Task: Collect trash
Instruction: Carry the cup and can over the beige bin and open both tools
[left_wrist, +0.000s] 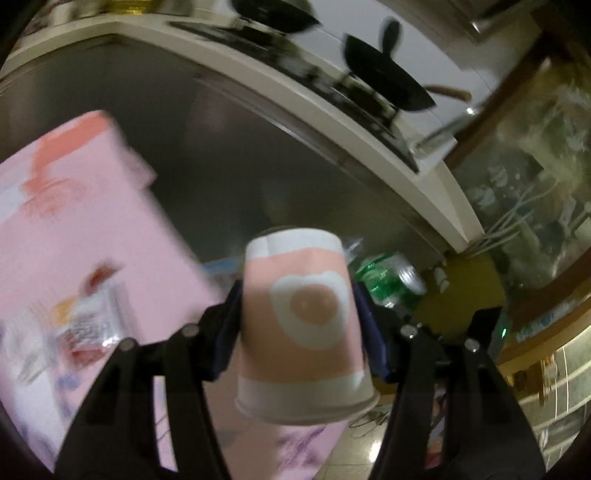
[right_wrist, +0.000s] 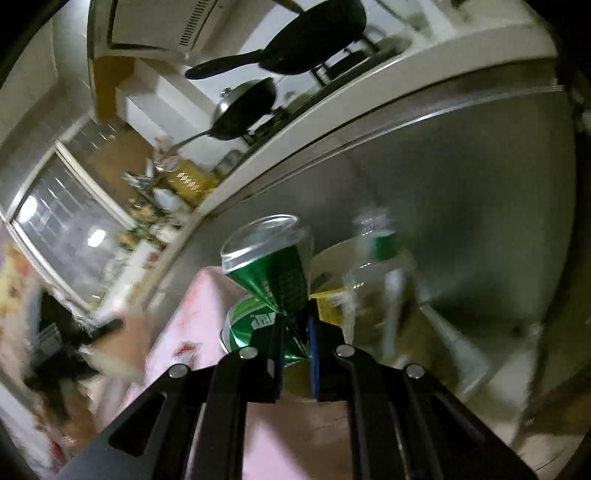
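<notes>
In the left wrist view my left gripper (left_wrist: 299, 306) is shut on a pink paper cup (left_wrist: 306, 321) with a white heart, held upside down, rim toward the camera, above a pink tablecloth (left_wrist: 74, 229). The green can (left_wrist: 388, 284) shows just right of the cup. In the right wrist view my right gripper (right_wrist: 295, 332) is shut on a crushed green can (right_wrist: 273, 280), pinched at its creased middle. A clear plastic bottle (right_wrist: 376, 273) with a green label sits close behind it to the right. Both views are motion blurred.
A crumpled wrapper (left_wrist: 88, 325) lies on the tablecloth at the left. A steel cabinet front (right_wrist: 461, 206) fills the background, with a white counter (left_wrist: 332, 110) carrying black pans (left_wrist: 384, 74) above it. A tiled floor (left_wrist: 369, 446) shows below.
</notes>
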